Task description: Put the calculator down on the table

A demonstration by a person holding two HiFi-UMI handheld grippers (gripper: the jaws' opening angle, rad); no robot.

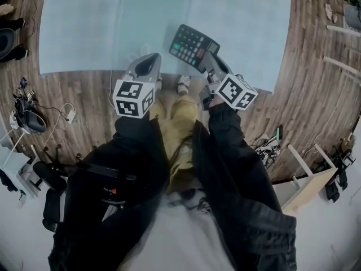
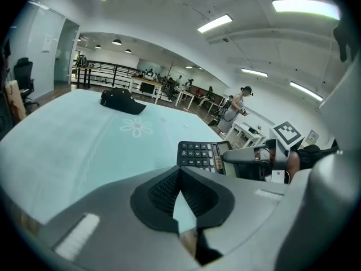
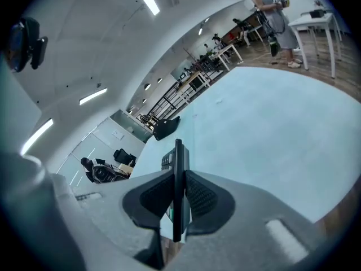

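A black calculator (image 1: 192, 45) with a green key hangs over the near edge of the table (image 1: 101, 27), which wears a pale blue cloth. My right gripper (image 1: 207, 58) is shut on its near end. In the right gripper view the calculator (image 3: 178, 151) stands edge-on, pressed between the two pads of the right gripper (image 3: 179, 174). My left gripper (image 1: 153, 56) hovers just left of it, shut and empty. In the left gripper view its jaw tips meet (image 2: 180, 171), and the calculator (image 2: 200, 154) shows to the right in the other gripper.
A black cap (image 2: 121, 101) lies at the far side of the table (image 2: 67, 145); a flower print (image 2: 136, 127) marks the cloth. Cables and gear (image 1: 25, 114) sit on the wooden floor at left, a white shelf (image 1: 307, 179) at right. A person (image 2: 240, 103) stands far off.
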